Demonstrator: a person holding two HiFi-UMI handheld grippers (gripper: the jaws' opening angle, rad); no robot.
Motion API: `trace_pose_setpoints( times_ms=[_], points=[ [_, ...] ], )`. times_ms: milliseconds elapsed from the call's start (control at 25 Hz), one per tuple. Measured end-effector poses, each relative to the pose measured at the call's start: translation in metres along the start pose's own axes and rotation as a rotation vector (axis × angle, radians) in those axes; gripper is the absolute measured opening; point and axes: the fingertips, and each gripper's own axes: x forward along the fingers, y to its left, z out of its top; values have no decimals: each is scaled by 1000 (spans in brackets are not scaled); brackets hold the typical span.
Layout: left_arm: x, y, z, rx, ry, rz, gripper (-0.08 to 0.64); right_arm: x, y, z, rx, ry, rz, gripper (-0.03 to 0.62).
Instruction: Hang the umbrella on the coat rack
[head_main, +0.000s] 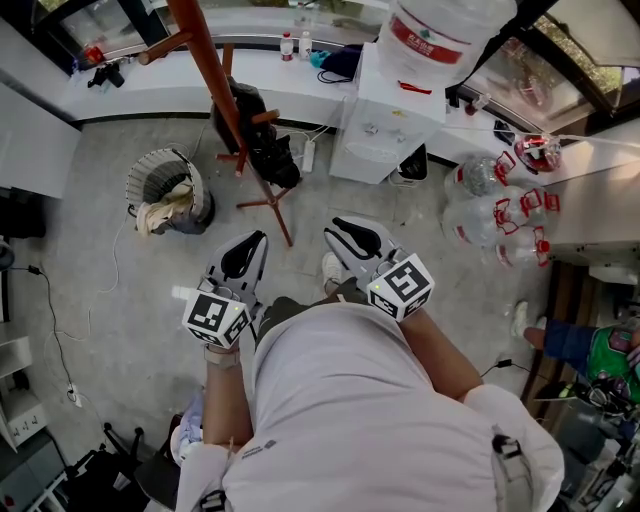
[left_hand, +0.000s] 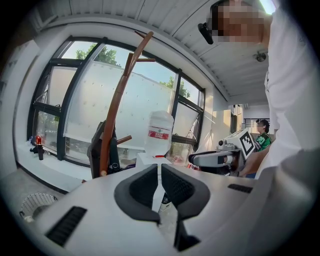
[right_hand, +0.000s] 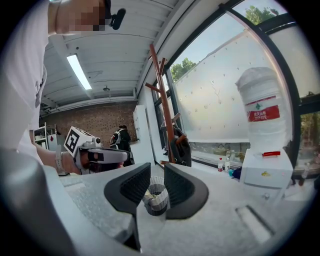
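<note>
I am holding my left gripper (head_main: 248, 247) and right gripper (head_main: 347, 236) closed and empty, near my body. A dark thing (head_main: 258, 135), perhaps the umbrella, is hanging on the coat rack (head_main: 213, 88), far left.

- Grey concrete floor (head_main: 150, 300).
- A white mesh waste basket (head_main: 165, 190) stands near the coat rack (head_main: 216, 90).
- A power strip (head_main: 308, 154) lies behind the rack.
- Water dispenser (head_main: 385, 135) beside clear water bottles (head_main: 485, 215).

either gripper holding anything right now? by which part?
Nothing is held. The left gripper and the right gripper both have their jaws shut and empty. The wastebasket seen between the right jaws stands beyond them on the floor.
</note>
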Motion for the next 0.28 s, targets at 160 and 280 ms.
trace_pose_setpoints(
  times_ms=[160,280],
  points=[
    [1,0,-3,-11,3,0,3,-1,-2,-3,7,9,-9,91],
    [1,0,-4,-13,5,1,3,-1,-3,-4,9,12,-9,91]
  ],
)
